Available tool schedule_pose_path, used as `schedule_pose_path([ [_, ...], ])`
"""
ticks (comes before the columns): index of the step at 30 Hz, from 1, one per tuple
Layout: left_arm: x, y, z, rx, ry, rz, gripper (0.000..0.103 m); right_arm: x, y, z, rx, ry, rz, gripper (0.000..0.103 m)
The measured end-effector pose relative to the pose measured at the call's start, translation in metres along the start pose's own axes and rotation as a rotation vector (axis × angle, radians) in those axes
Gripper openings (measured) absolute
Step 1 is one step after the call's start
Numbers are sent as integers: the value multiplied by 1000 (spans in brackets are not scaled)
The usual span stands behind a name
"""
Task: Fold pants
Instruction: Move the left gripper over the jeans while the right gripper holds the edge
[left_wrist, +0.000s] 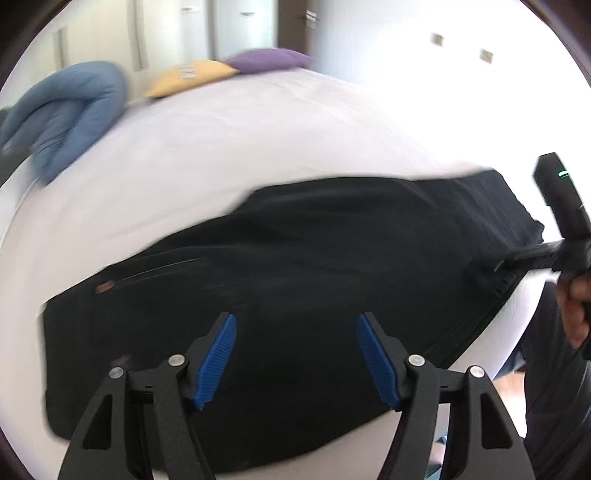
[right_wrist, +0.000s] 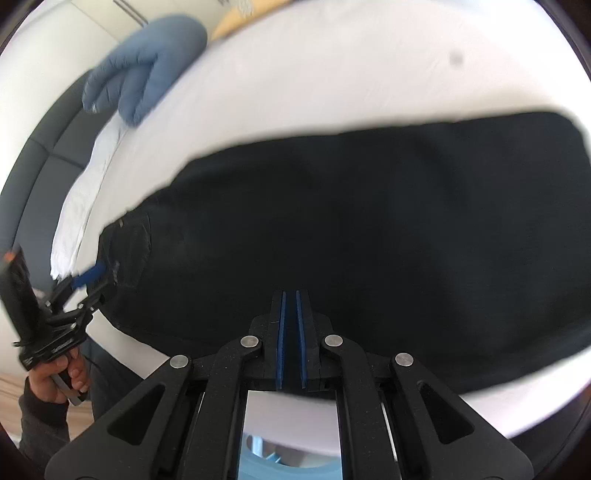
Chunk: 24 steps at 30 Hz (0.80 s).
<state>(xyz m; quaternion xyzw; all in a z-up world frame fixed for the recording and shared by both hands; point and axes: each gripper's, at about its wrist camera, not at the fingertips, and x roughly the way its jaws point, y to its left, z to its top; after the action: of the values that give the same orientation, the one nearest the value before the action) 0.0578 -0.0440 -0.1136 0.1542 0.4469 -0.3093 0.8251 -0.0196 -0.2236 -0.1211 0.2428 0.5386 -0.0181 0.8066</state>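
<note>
Left tool (left_wrist: 295, 354) gapes over blurred black pants (left_wrist: 295, 258); right tool (right_wrist: 290, 295) clenched, empty.

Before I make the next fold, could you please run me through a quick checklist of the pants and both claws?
1. Pants lie flat on the white bed: ok, spread wide with only soft creases.
2. Left claw empty: ok, jaws stand open above the dark cloth, nothing between the pads.
3. Right claw gripping cloth: cannot tell; jaws are almost shut, but no fabric shows clearly between the pads.
4. Fold space behind the pants free: ok, the blue pillow and yellow cushion sit far back.
5. Near edge of the pants on the mattress: cannot tell, both claws hide part of it.
</note>
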Motion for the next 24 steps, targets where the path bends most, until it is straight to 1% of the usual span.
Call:
schedule_pose_path([
  [1, 11, -6, -2, 15, 36, -4, 70, 20, -3, 9, -12, 59, -66, 5],
  [2, 27, -13, -9, 34, 101, -14, 70, 22, -1, 1, -42, 40, -83, 5],
  [3, 36, -18, -17, 54, 145, -20, 70, 19, 1, -8, -86, 15, -101, 5],
  [4, 35, -25, -29, 81, 122, 0, 70, 17, 3, -17, -120, 18, -124, 5],
  [5, 31, -26, -37, 70, 109, -6, 70, 13, 2, -29, -146, 15, -141, 5],
  [7, 23, -16, -48, 9, 113, -56, 70, 7, -4, -45, -156, 9, -138, 5],
  [9, 17, -10, -54, -13, 114, -79, 70, 5, -12, -48, -133, 14, -117, 5],
  [10, 16, -12, -57, -3, 116, -73, 70, 4, -12, -44, -116, 30, -109, 5],
  [12, 14, -15, -59, 12, 114, -54, 70, 4, 7, -51, -121, 85, -132, 5],
  [13, 17, -14, -56, 10, 112, -48, 70, 3, 12, -43, -125, 108, -146, 5],
  [14, 16, -15, -57, 5, 109, -48, 70, -4, 17, -41, -134, 103, -145, 5],
  [15, 15, -14, -59, -3, 105, -50, 70, -9, 25, -33, -142, 77, -118, 5],
  [18, 11, -13, -59, -3, 120, -54, 69, -36, 38, -5, -159, -44, 23, 5],
  [20, 3, -17, -56, 44, 152, -70, 69, -30, 57, 24, -177, -69, 117, 6],
  [21, -8, -11, -51, 58, 138, -65, 68, -20, 70, 41, -189, -68, 151, 7],
  [22, -19, 0, -44, 48, 102, -55, 68, -11, 82, 53, -206, -68, 190, 17],
  [23, -26, 14, -36, 21, 69, -50, 68, 0, 93, 70, -220, -63, 234, 37],
  [24, -32, 37, -22, -36, 24, -49, 68, 12, 102, 82, -223, -52, 261, 53],
])
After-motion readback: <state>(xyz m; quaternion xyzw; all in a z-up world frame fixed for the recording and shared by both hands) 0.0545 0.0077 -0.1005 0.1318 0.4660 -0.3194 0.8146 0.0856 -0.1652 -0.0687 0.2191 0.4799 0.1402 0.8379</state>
